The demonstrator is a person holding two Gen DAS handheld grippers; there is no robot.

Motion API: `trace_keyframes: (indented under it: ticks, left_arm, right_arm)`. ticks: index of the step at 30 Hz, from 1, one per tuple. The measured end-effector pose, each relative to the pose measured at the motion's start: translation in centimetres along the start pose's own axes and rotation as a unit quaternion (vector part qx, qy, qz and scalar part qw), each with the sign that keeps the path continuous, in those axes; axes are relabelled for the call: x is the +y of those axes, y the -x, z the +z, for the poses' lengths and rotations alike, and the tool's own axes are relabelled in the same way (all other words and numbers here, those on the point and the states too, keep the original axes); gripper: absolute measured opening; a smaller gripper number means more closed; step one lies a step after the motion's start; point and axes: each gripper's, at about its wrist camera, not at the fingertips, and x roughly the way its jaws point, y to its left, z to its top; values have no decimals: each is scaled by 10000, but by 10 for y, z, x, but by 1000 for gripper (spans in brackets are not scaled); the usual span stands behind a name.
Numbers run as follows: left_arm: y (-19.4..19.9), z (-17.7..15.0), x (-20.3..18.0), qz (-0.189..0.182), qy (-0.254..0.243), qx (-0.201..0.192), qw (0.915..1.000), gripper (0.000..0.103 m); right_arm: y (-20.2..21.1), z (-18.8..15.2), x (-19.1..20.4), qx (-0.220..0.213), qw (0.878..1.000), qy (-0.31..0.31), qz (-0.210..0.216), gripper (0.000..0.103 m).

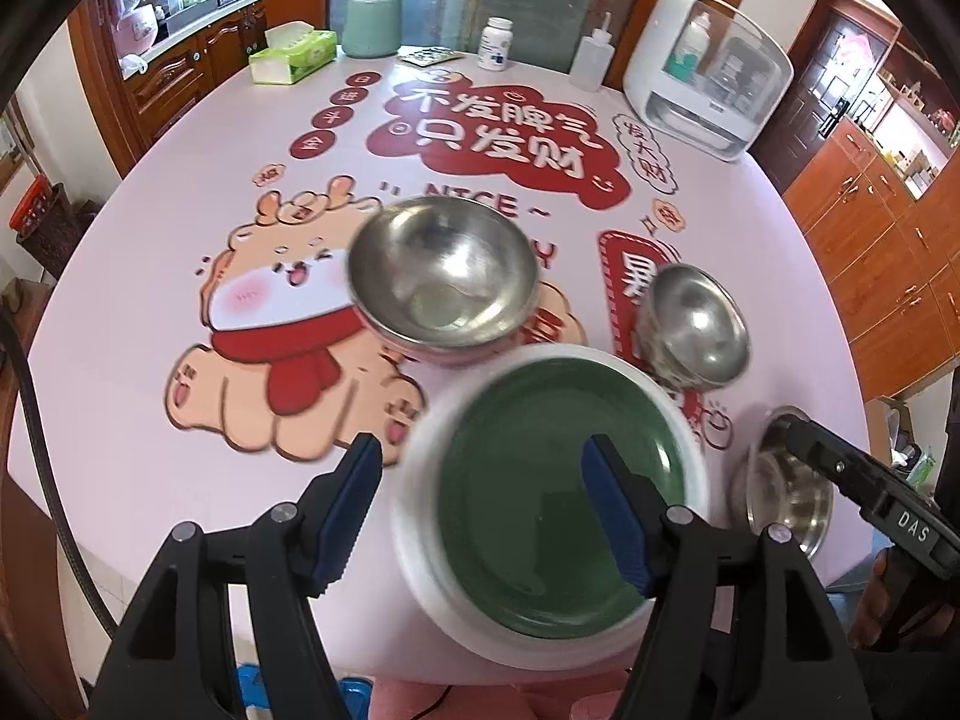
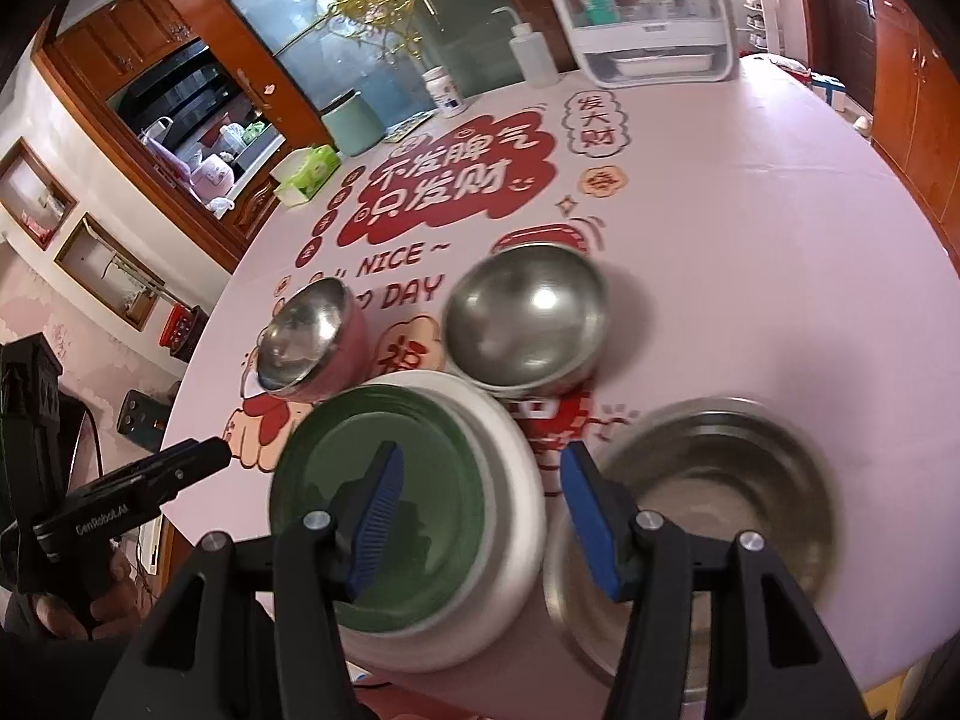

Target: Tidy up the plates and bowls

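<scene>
A green plate with a white rim (image 1: 528, 480) (image 2: 384, 480) lies at the near edge of the pink table (image 1: 120, 330). Behind it stand a pink-sided steel bowl (image 1: 444, 276) (image 2: 306, 336) and a smaller steel bowl (image 1: 696, 324) (image 2: 528, 318). A shallow steel dish (image 1: 786, 492) (image 2: 720, 510) sits to the plate's right. My left gripper (image 1: 486, 504) hovers open over the plate's left rim, touching nothing. My right gripper (image 2: 480, 516) is open above the gap between plate and steel dish, with nothing pressed between its blue pads.
Along the table's far side stand a tissue box (image 1: 294, 54), a green canister (image 1: 372, 21), a pill bottle (image 1: 495, 42), a squeeze bottle (image 1: 591, 60) and a white storage case (image 1: 708, 72). Wooden cabinets surround the table. A hand (image 2: 72, 600) holds the left gripper.
</scene>
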Motion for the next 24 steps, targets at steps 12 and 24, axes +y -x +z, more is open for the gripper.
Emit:
trace_keyframes:
  ticks: [12,24]
  left_arm:
    - [-12,39,58,-124,-201,27,9997,69]
    - [-47,81,87,-297,-583,333,9973,69]
  right_arm:
    - [-46,15,61,47,10000,-38,53,55]
    - [-85,32,104,101,9998,-194,16,55]
